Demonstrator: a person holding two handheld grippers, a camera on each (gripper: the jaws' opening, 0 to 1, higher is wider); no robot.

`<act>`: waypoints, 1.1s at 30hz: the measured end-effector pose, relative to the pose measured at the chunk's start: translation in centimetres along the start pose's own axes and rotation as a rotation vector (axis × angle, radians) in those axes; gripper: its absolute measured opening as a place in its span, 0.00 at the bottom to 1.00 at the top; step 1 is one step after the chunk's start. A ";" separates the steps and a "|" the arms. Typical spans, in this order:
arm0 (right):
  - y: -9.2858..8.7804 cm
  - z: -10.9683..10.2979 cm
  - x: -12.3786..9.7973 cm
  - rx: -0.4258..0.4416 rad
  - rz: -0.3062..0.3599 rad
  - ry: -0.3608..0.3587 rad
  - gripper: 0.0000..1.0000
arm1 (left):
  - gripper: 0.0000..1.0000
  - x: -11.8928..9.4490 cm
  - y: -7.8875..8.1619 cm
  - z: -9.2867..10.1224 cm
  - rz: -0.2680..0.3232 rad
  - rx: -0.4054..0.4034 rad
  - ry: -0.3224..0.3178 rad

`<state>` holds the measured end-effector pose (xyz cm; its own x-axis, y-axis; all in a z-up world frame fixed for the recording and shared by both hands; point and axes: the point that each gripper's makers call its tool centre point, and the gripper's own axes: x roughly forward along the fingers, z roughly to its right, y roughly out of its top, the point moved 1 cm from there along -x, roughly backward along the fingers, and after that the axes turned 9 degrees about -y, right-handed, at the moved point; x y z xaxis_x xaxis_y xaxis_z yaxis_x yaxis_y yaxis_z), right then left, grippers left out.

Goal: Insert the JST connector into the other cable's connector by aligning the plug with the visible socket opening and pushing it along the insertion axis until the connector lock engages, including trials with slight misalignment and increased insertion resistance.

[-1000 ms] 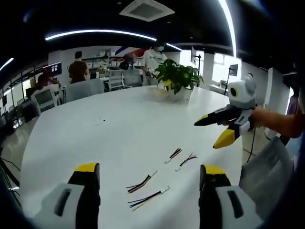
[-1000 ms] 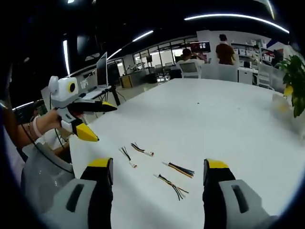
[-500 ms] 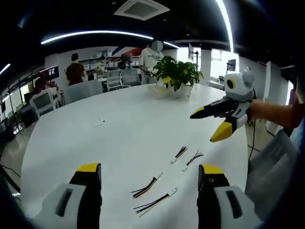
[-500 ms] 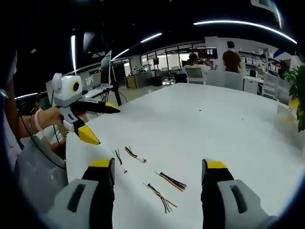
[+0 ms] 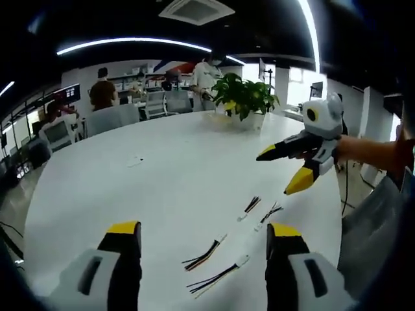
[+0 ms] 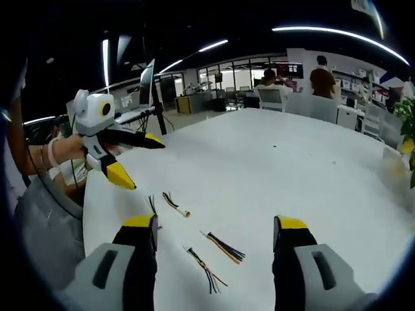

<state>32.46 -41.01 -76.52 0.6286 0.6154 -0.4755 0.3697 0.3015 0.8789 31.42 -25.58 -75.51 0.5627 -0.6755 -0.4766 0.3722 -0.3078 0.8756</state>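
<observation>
Several short cables with JST connectors lie loose on the white table [image 5: 149, 188]. Two striped multi-colour ones [image 5: 206, 253] [image 5: 217, 278] are nearest my left gripper [image 5: 202, 228], and two darker ones [image 5: 250, 206] [image 5: 270, 212] lie just beyond. My left gripper is open and empty above the table's near edge. The right gripper [image 5: 279, 171] hovers open to the right of the cables. In the right gripper view, my right gripper [image 6: 214, 223] is open over the same cables [image 6: 224, 247] [image 6: 175, 204]. The left gripper [image 6: 141, 162] is held open at the left.
A potted plant [image 5: 243, 97] stands at the table's far side. Beyond it are office chairs and several people [image 5: 102, 91]. A monitor on a stand [image 6: 145, 91] is off the table's end. A person's forearm [image 6: 45, 159] and a grey chair back [image 6: 48, 220] lie near the table edge.
Both views have shifted slightly with the hands, so the cables sit a little differently in each picture. The cables lie where they were, and both grippers stay open and empty.
</observation>
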 end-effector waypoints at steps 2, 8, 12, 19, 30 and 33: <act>-0.1 0.2 0.1 -0.002 -0.002 0.000 0.71 | 0.77 0.1 -0.1 -0.1 -0.002 -0.003 -0.004; -0.6 0.5 0.9 -0.007 -0.020 0.007 0.69 | 0.72 0.7 -0.2 -0.2 0.002 -0.018 -0.022; -0.8 0.5 1.3 -0.022 -0.020 0.023 0.67 | 0.71 1.1 -0.1 -0.4 0.014 -0.034 -0.034; -0.4 0.2 1.8 -0.017 0.039 0.079 0.64 | 0.68 1.8 -0.7 -0.9 -0.004 -0.038 -0.045; -1.5 -0.1 2.9 -0.034 0.020 0.134 0.50 | 0.58 2.2 -1.8 -1.1 -0.006 -0.040 -0.099; -2.1 -0.4 3.2 -0.044 0.005 0.155 0.49 | 0.58 2.4 -2.3 -1.1 -0.021 -0.036 -0.110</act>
<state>33.43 -39.37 -79.88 0.5159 0.7210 -0.4626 0.3344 0.3277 0.8836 32.76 -25.77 -78.76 0.4707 -0.7390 -0.4820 0.4105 -0.3001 0.8611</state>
